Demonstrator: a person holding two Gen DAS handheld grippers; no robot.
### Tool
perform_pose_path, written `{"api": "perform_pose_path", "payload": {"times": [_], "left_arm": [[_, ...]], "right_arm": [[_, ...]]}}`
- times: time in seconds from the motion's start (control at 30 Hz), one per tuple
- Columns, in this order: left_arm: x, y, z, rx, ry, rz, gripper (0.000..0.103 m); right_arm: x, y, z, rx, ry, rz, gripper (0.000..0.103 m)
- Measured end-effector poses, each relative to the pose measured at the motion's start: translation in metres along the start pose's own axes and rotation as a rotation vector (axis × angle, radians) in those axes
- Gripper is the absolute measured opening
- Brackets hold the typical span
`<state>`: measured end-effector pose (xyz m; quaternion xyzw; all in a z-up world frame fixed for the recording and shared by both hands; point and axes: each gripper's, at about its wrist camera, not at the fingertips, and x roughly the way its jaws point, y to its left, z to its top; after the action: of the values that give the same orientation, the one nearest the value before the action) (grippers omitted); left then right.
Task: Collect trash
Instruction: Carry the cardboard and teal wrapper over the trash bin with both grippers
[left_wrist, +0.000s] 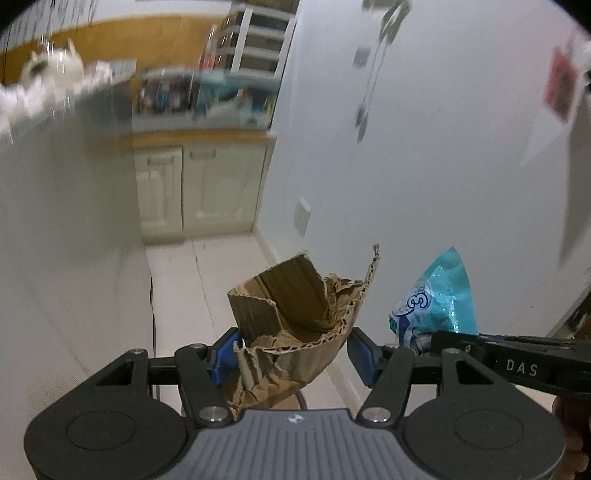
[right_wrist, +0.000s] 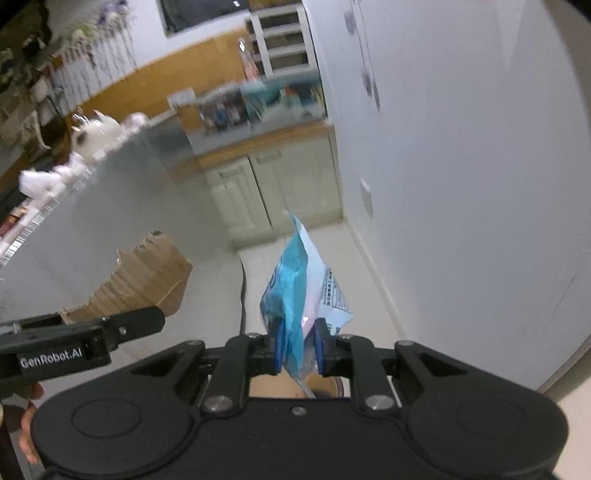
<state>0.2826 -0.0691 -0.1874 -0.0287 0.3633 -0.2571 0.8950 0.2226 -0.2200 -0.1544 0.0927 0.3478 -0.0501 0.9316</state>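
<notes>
Carrying step: left tool (left_wrist: 293, 350) grips torn cardboard (left_wrist: 295, 314), right tool (right_wrist: 299, 347) pinches a blue wrapper (right_wrist: 299, 291); next probably means finding a bin, none visible.

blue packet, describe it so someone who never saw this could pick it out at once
Facing the white wall, look just ahead of the right tool. Pinched upright there is the blue packet, crinkly plastic with white printed panels. The only other held item, the torn cardboard, is brown and dull.

Open tiled floor (left_wrist: 207, 266) ahead forms narrow aisle; grey counter side (left_wrist: 66, 206) bounds left, white wall (left_wrist: 424, 166) right, cream cabinets (left_wrist: 199, 188) close far end.
</notes>
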Motion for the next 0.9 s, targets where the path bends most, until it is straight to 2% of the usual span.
{"api": "perform_pose_path", "payload": {"times": [0.37,0.53,0.77,0.9], "left_arm": [[0.110,0.060,-0.046,-0.101,0.154,0.035,0.063],[0.150,0.083,-0.060,-0.133,0.205,0.065,0.063],[0.195,0.104,-0.083,-0.147,0.266,0.091,0.063],[0.216,0.115,-0.095,-0.179,0.316,0.091,0.063]], "right_arm": [[0.137,-0.004,-0.046,0.163,0.203,-0.038,0.017],[0.194,-0.004,-0.064,0.243,0.269,-0.022,0.017],[0.251,0.000,-0.091,0.208,0.353,-0.029,0.017],[0.280,-0.006,-0.104,0.189,0.446,-0.027,0.017]]}}
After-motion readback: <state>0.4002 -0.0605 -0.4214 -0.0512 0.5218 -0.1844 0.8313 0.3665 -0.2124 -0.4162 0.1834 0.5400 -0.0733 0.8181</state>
